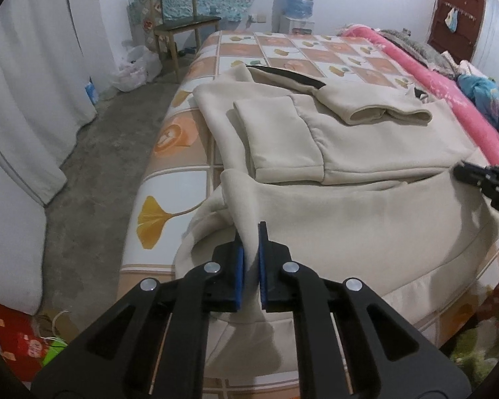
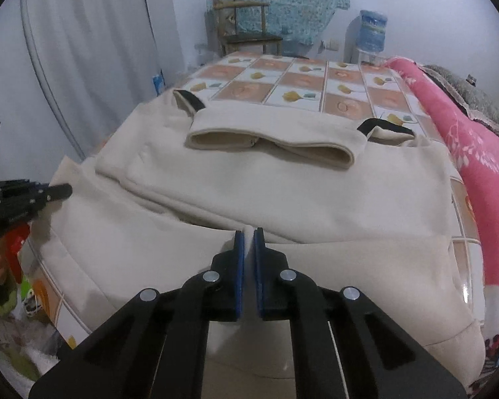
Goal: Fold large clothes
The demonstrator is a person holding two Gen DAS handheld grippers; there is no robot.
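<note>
garment (image 1: 349, 139) on bed (image 1: 169, 206) | chair (image 1: 179, 26) behind bed | blanket (image 1: 449, 99) right

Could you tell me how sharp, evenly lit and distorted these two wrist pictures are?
Left wrist view: strong fisheye bending, dark corners, flat dim light; the left gripper is sharp, the cream garment slightly smeared at the near hem. Right wrist view: same curvature, softer focus overall, a small glare spot on the bed cover beside the right gripper.

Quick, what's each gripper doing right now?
Left gripper: closed on the cream garment.
Right gripper: closed on the same garment's near edge.
</note>
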